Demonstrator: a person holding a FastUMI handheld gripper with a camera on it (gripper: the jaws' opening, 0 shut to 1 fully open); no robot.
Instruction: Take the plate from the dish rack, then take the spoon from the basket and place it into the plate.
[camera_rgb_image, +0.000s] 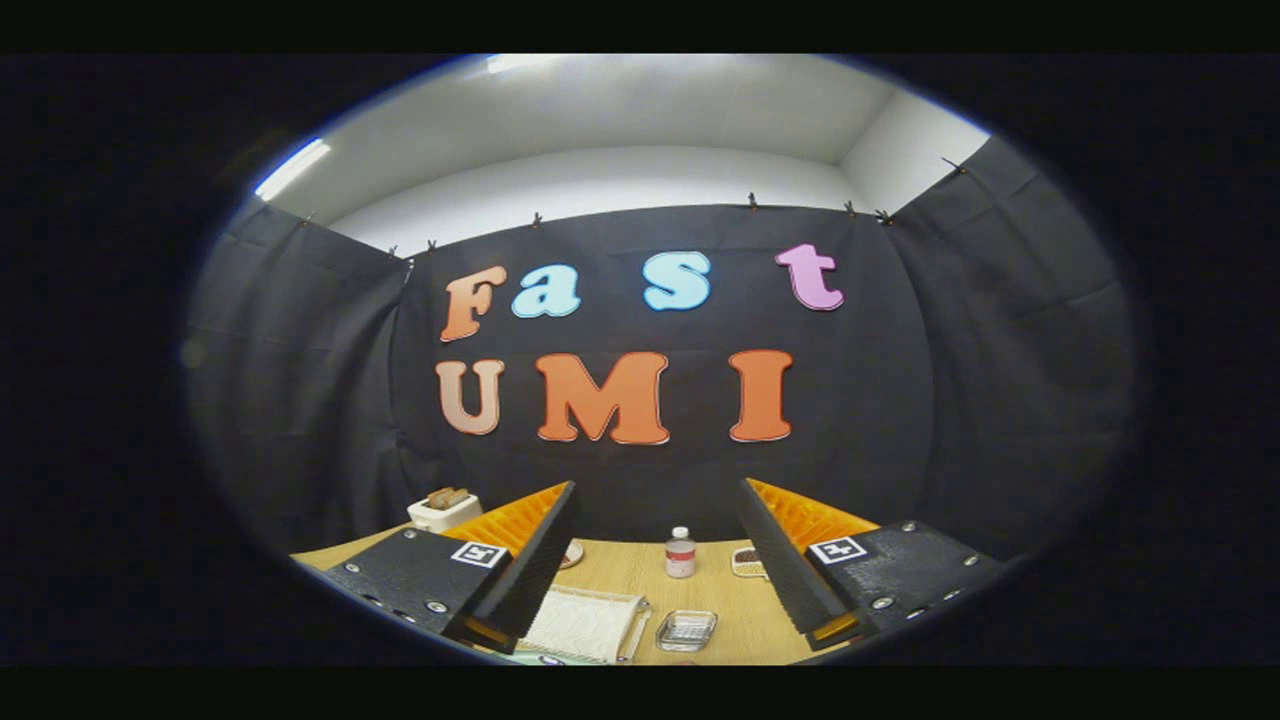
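The gripper is held level above a wooden table, its 2 fingers spread wide apart with nothing between them and nothing in its grasp.

The table lies low, at about 6 o'clock from the fingers, so whatever comes next likely calls for tipping the gripper down and forward. No plate, dish rack, spoon or basket can be picked out with certainty.

The nearest object is 1 white ribbed piece in a pale wooden frame, just inside the left finger at roughly 7 o'clock; it may be part of the rack, but this cannot be told. Its long axis runs away from the camera, roughly in line with the fingers.

Counted on the table:
- 1 small clear glass dish, between the fingers, near 6 o'clock.
- 1 small plastic bottle with a white cap, upright, beyond the dish.
- 1 white toaster holding toast, beyond the left finger at 10 o'clock.
- 1 small round object beside the left finger, mostly hidden.
- 1 small pale object against the right finger, too small to name.

Judging by this, the task has not begun.
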